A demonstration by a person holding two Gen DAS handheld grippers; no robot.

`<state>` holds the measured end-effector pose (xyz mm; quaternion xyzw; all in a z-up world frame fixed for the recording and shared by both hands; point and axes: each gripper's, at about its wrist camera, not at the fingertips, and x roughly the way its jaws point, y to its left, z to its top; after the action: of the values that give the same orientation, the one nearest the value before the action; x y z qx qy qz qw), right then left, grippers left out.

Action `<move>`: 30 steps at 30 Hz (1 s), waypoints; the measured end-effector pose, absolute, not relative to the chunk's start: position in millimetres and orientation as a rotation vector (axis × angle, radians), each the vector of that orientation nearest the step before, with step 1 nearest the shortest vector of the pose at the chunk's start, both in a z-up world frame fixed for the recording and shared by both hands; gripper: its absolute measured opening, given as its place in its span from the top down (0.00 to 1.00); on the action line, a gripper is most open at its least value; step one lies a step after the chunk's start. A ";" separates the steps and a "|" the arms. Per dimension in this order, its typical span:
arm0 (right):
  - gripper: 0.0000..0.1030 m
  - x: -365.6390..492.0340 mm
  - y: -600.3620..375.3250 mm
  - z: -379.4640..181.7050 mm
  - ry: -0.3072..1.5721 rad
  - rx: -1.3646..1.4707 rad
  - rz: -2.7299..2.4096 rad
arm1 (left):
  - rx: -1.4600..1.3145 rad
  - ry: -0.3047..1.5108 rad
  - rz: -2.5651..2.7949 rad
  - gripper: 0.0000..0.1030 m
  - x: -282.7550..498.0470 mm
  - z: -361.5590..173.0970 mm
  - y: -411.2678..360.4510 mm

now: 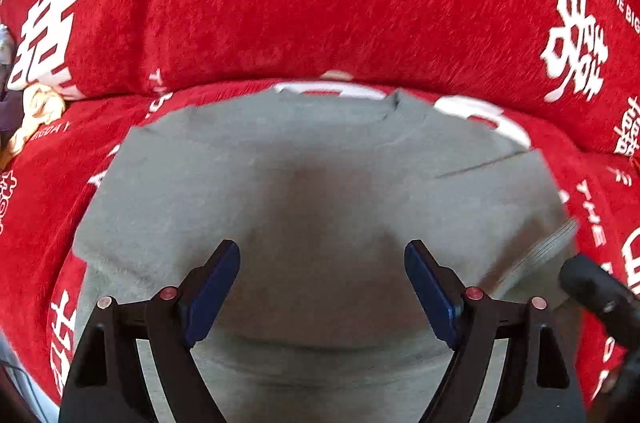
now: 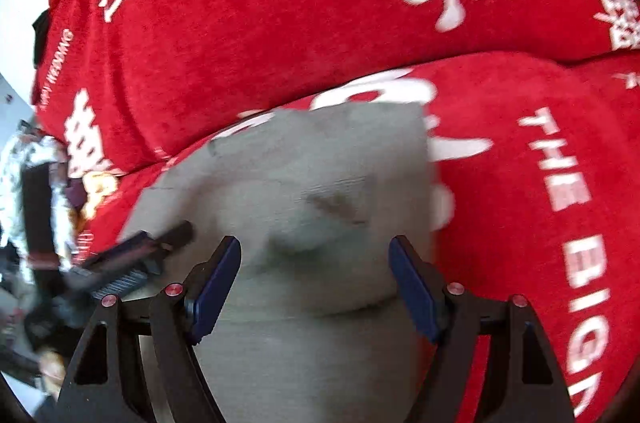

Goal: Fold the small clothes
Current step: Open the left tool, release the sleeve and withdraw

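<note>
A red wedding-print blanket [image 1: 320, 3] covers the whole surface. On its near part lies the grey garment [image 1: 304, 183], partly folded, its right side already doubled over. The left gripper [image 1: 322, 287] and right gripper [image 2: 316, 283] hover over it, jaws spread, empty. The next fold probably needs a fresh pinch at an edge.

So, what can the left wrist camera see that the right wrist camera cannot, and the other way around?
Only the left wrist view shows the grey fabric garment spread wide, with its neckline at the far edge and a ribbed cuff at the right. Only the right wrist view shows a darker stain on the cloth, a crinkled silver bag at the left edge, and the left gripper from the side. Both share the red plush cover with white lettering, the grey garment, and open blue-padded jaws with nothing between them; the right gripper is above the cloth.
</note>
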<state>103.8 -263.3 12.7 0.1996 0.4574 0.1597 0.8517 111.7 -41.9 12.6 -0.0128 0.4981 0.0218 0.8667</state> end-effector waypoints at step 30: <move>0.44 101.6 -270.1 15.2 0.934 0.402 0.125 | -0.033 1.027 0.039 0.18 99.9 15.9 -2.6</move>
<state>101.6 -270.1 15.2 0.1921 0.4469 0.0599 0.8717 99.9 -2.6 15.9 -0.0156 0.4911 0.0185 0.8708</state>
